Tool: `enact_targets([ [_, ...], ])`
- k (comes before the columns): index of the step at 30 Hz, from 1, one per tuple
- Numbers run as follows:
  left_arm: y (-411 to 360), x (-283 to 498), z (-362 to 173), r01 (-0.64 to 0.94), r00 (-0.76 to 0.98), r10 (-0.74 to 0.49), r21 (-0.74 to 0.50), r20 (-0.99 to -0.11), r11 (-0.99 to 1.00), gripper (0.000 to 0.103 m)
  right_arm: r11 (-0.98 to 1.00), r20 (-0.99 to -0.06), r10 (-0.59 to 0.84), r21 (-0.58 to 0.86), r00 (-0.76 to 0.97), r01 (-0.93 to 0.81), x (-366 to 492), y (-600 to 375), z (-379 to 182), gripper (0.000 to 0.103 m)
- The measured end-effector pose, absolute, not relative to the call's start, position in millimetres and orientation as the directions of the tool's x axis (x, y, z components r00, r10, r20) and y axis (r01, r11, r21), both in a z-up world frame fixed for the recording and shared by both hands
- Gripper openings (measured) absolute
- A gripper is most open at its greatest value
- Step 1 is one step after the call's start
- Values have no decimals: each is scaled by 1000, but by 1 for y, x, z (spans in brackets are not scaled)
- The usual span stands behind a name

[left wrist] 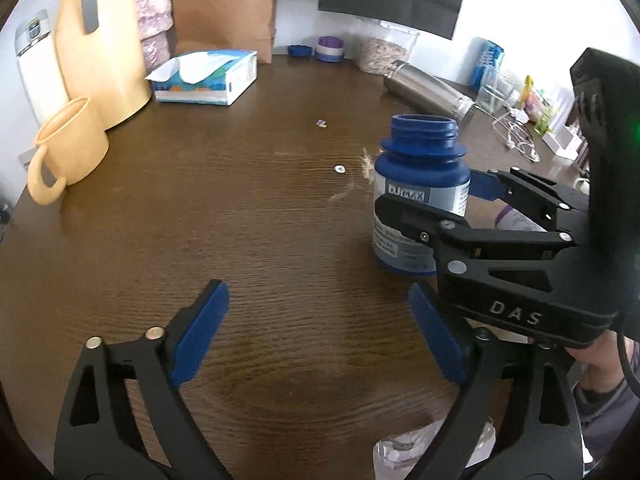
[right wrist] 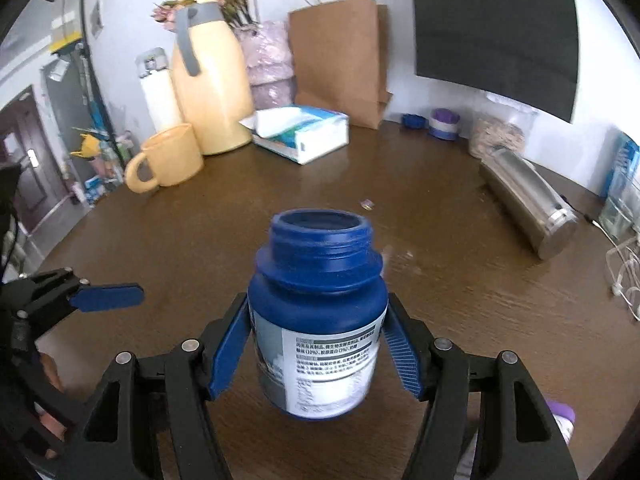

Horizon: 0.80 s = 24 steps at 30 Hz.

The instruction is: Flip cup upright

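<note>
A blue open-topped bottle with a white label stands upright on the brown wooden table, mouth up. My right gripper is shut on its body, blue pads pressing both sides. The bottle also shows in the left wrist view, with the right gripper around it from the right. My left gripper is open and empty, low over the table, left of the bottle. One of its fingers shows in the right wrist view.
A yellow mug stands upright beside a yellow jug and a white flask at the left. A tissue box, brown paper bag, steel flask lying down and small jars line the back.
</note>
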<state>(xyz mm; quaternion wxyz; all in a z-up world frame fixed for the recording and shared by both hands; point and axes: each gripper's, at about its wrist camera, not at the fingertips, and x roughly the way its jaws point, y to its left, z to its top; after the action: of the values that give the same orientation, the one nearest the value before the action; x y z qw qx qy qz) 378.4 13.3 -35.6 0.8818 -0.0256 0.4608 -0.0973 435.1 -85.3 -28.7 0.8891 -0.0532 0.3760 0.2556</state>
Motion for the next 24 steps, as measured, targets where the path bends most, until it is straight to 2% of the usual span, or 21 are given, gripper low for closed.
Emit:
enact_targets([
  [5, 11, 374, -36, 131, 553, -179, -128, -814, 983, 93, 847, -724, 403, 64, 560, -528, 429, -71, -30, 70],
  [9, 10, 364, -34, 136, 551, -178, -123, -816, 983, 98, 829, -743, 444, 129, 500, -544, 420, -72, -33, 70],
  [13, 3, 352, -31, 152, 553, -160, -90, -818, 984, 98, 829, -762, 443, 148, 472, -540, 410, -75, -33, 71],
  [14, 2, 349, -30, 156, 554, -161, -88, -817, 984, 98, 828, -762, 449, 159, 466, -538, 405, -76, -31, 73],
  [16, -1, 342, -27, 164, 556, -167, -89, -814, 982, 99, 824, -756, 460, 168, 466, -541, 399, -78, -27, 82],
  [24, -7, 316, -7, 143, 582, -158, -91, -798, 986, 100, 830, -721, 469, 163, 510, -534, 359, -98, 10, 83],
])
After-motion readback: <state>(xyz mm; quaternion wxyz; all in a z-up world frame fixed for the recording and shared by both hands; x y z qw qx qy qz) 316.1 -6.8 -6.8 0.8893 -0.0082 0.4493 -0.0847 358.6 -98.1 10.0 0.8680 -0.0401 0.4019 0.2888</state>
